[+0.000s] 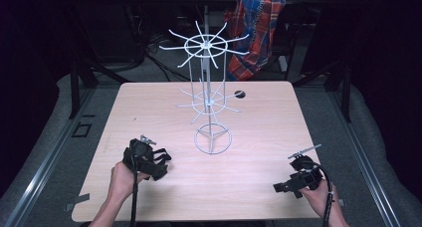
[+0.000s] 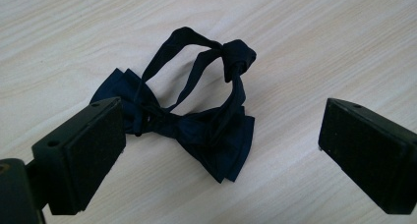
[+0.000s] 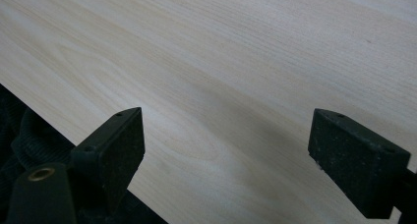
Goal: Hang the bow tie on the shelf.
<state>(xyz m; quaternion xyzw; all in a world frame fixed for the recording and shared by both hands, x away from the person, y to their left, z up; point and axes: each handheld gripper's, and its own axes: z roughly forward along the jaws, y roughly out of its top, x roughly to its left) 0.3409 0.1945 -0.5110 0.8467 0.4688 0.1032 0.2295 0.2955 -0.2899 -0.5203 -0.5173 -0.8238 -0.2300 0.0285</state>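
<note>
High view: I count 1 wooden table (image 1: 259,132), 1 white wire rack (image 1: 208,95) standing upright near its centre with 2 tiers of radiating hooks and 1 ring base, 1 dark hole (image 1: 240,93) in the tabletop just right of the rack, and 1 plaid cloth (image 1: 256,28) hanging beyond the far edge. 2 hands, 2 grippers. Left gripper (image 1: 158,162) sits at front-left of the table, held by the left hand (image 1: 122,179); dark bits under its tip are too small to resolve here, so I cannot tell jaw spread from this view. Right gripper (image 1: 281,187) is at front-right near the table's near edge, held by the right hand (image 1: 318,197), well apart from the left one and from the rack. Left gripper view: 2 black jaws stand wide apart, nothing gripped. 1 dark navy bow tie (image 2: 196,121) lies flat on the wood between and just beyond them, w/ its strap looped and knotted at the far end; the jaw at the view's left overlaps the bow's edge in the frame, contact not confirmable. Right gripper view: 2 jaws again wide apart, holding nothing, over bare wood grain by the table edge.
</note>
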